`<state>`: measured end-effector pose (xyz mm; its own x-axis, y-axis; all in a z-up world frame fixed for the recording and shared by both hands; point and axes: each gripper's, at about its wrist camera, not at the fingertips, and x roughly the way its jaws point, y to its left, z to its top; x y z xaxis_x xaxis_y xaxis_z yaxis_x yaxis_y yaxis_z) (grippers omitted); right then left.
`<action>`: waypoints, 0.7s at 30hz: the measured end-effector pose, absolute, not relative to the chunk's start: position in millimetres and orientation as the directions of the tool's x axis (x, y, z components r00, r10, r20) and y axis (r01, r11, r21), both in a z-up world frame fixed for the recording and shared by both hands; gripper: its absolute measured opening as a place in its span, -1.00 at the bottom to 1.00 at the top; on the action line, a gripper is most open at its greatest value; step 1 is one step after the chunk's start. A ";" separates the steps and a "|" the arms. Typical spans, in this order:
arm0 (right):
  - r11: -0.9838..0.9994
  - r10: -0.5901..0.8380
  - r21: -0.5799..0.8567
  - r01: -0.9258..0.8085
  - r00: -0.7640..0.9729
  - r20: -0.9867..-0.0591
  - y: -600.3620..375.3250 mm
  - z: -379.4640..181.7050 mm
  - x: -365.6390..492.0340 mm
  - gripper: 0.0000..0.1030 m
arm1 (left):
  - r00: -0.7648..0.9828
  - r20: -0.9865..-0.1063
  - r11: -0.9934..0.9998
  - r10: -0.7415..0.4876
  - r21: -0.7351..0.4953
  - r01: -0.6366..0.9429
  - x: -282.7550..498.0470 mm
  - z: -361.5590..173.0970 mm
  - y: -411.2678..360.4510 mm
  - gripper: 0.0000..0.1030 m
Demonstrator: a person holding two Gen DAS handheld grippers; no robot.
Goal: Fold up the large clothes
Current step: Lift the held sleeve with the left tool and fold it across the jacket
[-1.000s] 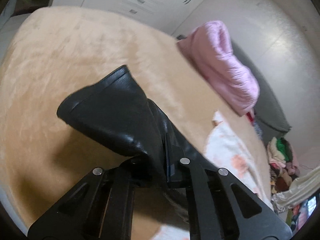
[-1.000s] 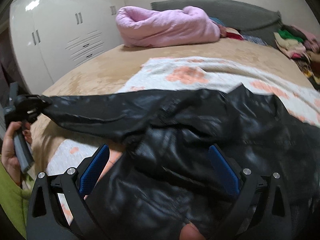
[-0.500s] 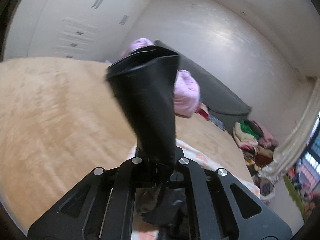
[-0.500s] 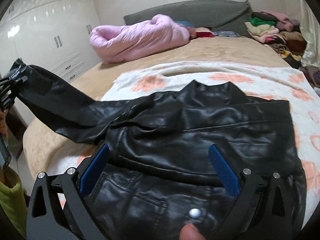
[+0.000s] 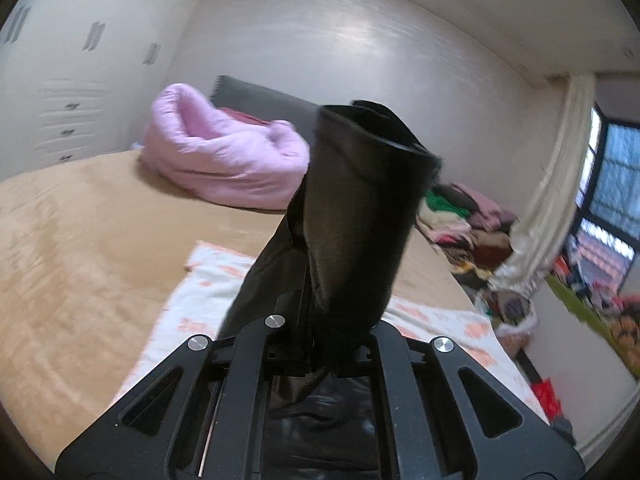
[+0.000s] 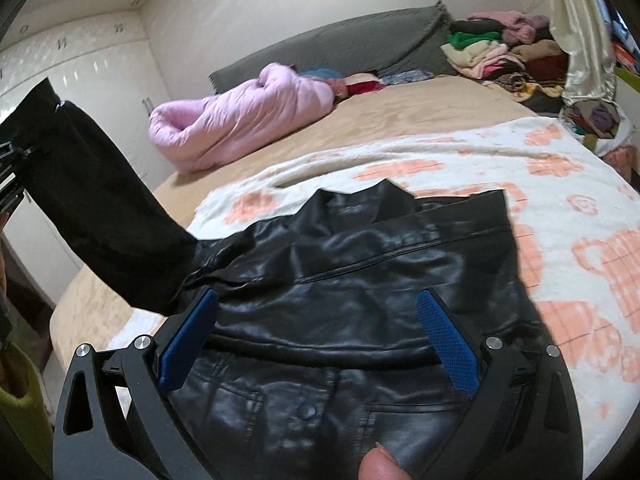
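A black leather jacket [image 6: 360, 300] lies spread on a white blanket with orange flowers [image 6: 580, 208] on the bed. Its left sleeve [image 6: 100, 216] is lifted off the bed, up and to the left. My left gripper [image 5: 320, 344] is shut on that sleeve [image 5: 360, 216], whose open cuff stands up in front of the left wrist camera. That gripper shows at the left edge of the right wrist view [image 6: 10, 172]. My right gripper [image 6: 316, 340] is open and hovers over the jacket's body, with its blue pads [image 6: 448, 344] wide apart and nothing between them.
A pink duvet [image 6: 240, 116] is bundled at the head of the tan bed [image 5: 80, 240], against a grey headboard [image 6: 340, 44]. Piled clothes [image 6: 500, 52] and a pale curtain [image 6: 580, 28] are at the far right. White wardrobes [image 5: 60, 80] line the left wall.
The left gripper has lifted the sleeve off the bed and swung it up and round, so the cuff now stands upright. The right gripper has moved across the jacket toward its right side.
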<state>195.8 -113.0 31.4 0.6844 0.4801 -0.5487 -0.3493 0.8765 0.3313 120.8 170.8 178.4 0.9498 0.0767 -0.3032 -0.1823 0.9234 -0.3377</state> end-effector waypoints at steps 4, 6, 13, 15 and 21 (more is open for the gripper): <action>0.886 0.457 0.348 -0.307 0.706 -0.541 -140.9 32.9 196.6 0.92 | 0.943 -0.332 0.948 0.003 -0.300 -0.109 143.8 170.1 131.5 -1.00; 0.891 0.442 0.356 -0.283 0.718 -0.538 -154.6 32.8 197.0 0.92 | 0.935 -0.353 0.956 -0.021 -0.282 -0.085 153.0 162.9 114.4 -1.00; 0.903 0.383 0.389 -0.182 0.752 -0.536 -210.4 25.6 199.0 0.92 | 0.895 -0.435 0.976 -0.097 -0.218 -0.001 181.0 129.6 63.1 -1.00; 0.904 0.366 0.400 -0.152 0.759 -0.539 -224.3 22.3 200.8 0.92 | 0.880 -0.461 0.980 -0.111 -0.200 0.020 186.7 118.6 47.6 -1.00; 0.898 0.340 0.432 -0.090 0.763 -0.549 -253.5 11.6 204.7 0.92 | 0.820 -0.554 0.989 -0.145 -0.102 0.105 203.6 72.2 2.2 -0.97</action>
<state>204.7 -253.5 11.6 0.7633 0.3403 -0.5492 -0.0896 0.8976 0.4316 203.6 2.2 72.2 0.8201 -0.1446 -0.5537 0.1055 0.9892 -0.1022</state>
